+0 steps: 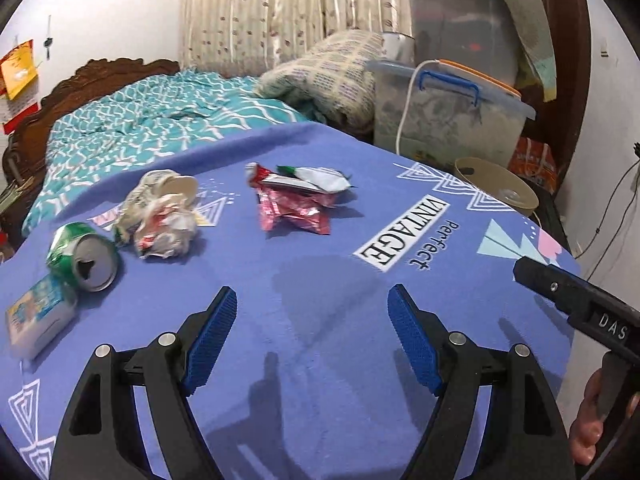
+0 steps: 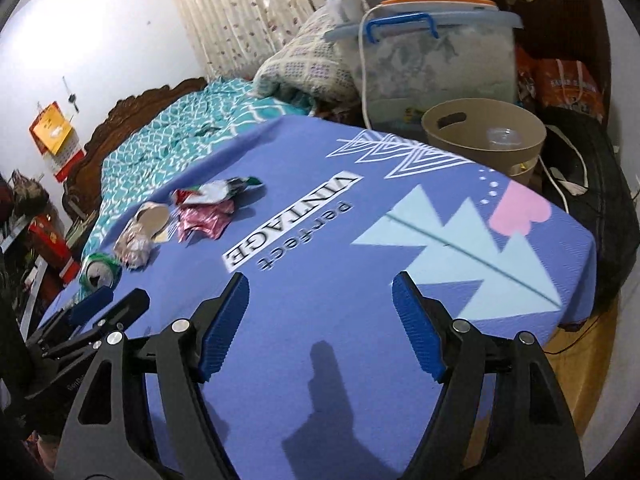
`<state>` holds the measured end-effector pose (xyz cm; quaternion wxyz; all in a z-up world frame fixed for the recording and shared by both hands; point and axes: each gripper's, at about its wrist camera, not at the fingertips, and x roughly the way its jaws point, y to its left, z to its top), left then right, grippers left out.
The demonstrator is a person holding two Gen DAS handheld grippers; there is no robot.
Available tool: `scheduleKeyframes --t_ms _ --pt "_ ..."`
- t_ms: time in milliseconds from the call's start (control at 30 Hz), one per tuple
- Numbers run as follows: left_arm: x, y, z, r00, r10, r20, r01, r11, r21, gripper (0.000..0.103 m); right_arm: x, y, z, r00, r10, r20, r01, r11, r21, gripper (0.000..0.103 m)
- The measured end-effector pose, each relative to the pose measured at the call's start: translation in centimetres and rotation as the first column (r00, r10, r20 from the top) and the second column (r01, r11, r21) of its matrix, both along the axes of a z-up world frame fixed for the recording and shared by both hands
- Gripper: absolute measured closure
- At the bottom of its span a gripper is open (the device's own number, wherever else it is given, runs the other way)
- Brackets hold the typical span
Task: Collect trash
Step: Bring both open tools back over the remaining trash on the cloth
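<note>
Trash lies on a purple printed cloth (image 1: 320,320) over a table. In the left wrist view I see a crushed green can (image 1: 84,258), a small carton (image 1: 38,318), a crumpled paper cup and wrapper wad (image 1: 162,216), and red foil wrappers (image 1: 294,204) with a white-green sachet. My left gripper (image 1: 312,300) hovers open over bare cloth, nearer than all the trash. My right gripper (image 2: 320,292) is open too, with nothing between its fingers. The can (image 2: 98,272), wad (image 2: 138,238) and red wrappers (image 2: 204,218) lie to its far left. A tan bin (image 2: 482,136) stands past the table's far edge.
Clear plastic storage boxes (image 1: 444,108) with a white cord stand behind the table, next to a folded blanket (image 1: 332,76). A bed with a teal cover (image 1: 140,128) lies at the left. The right gripper's body (image 1: 580,300) and a hand (image 1: 592,432) show at the right edge.
</note>
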<state>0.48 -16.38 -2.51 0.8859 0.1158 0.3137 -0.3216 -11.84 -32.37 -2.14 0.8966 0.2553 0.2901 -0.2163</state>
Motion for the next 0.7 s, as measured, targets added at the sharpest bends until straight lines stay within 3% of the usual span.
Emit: scheduleKeyframes --t_ms 367,700 --pt "-0.2 1.7 0.6 0.998 0.053 0.031 -0.051 0.996 -0.075 0.029 -0.7 2.1 0.0 0.999 0.026 -0.030 -0.027 0.999 -0.028 0.028" --pt "0.2 2.1 0.7 0.996 0.086 0.031 -0.082 0.992 -0.094 0.029 -2.1 2.9 0.6 0.999 0.034 -0.025 -0.035 0.998 -0.045 0.027"
